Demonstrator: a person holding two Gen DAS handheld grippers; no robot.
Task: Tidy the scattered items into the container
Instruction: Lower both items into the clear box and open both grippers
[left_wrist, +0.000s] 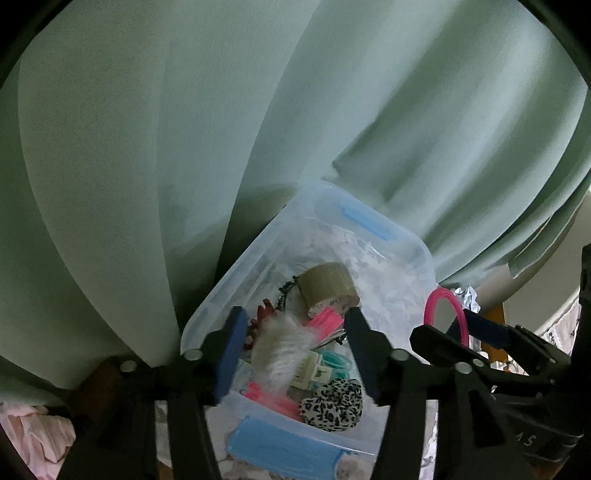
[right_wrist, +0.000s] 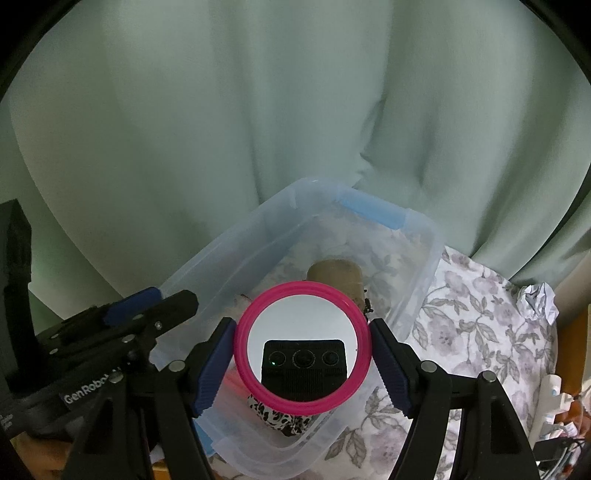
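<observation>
- Round mirror with a bright pink rim, clamped edge to edge between the right gripper fingers, glass reflecting a dark camera block.
- Held above the near half of the clear container with blue latches, floral cloth spread beyond the right finger.
- Left gripper fingers spread wide over the container, gripping nothing.
- Between those fingers: tape roll, white fluffy piece, leopard-print piece, pink sticks.
- Behind the mirror, most contents hidden; tape roll only partly seen, motion-blurred.
</observation>
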